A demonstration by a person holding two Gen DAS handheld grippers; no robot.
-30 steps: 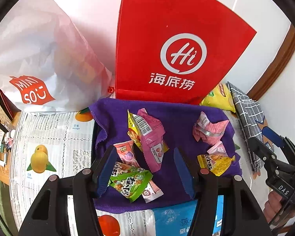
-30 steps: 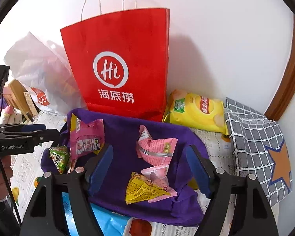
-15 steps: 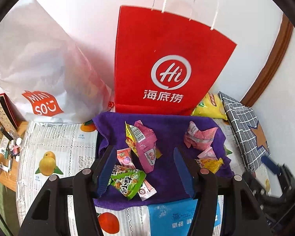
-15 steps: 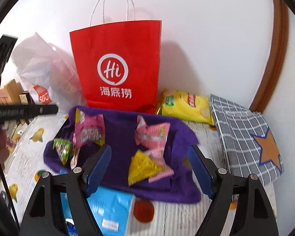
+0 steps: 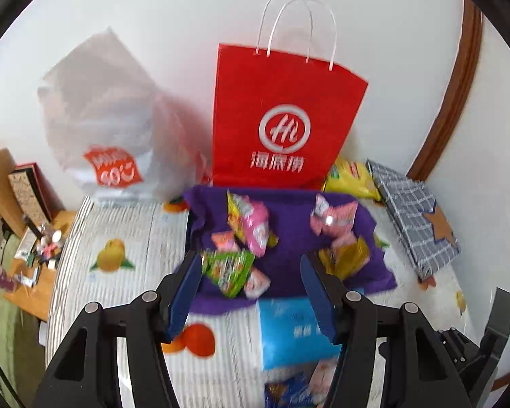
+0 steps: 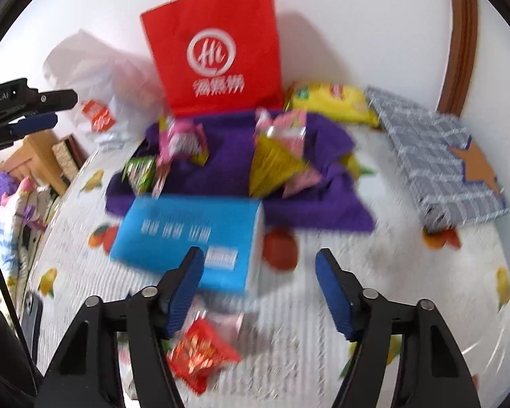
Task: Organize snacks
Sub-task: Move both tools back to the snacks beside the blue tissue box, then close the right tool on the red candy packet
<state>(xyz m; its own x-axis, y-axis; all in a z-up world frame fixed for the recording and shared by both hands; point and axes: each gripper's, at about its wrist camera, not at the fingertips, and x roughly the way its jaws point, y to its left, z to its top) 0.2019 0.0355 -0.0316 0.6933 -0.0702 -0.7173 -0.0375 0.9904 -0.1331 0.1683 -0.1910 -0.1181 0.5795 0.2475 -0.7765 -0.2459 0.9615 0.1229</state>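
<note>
Snacks (image 5: 241,238) on purple cloth (image 5: 289,238), red bag (image 5: 282,119) at twelve o'clock, blue box (image 6: 190,234) before spread, empty jaws of both grippers.

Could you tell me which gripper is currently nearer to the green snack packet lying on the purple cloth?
Left. The left gripper hangs open right over the green snack packet; the right gripper sits farther back, behind the blue box.

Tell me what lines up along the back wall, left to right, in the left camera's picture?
White plastic bag → red paper bag → yellow chip bag → grey checked pouch with a star.
</note>
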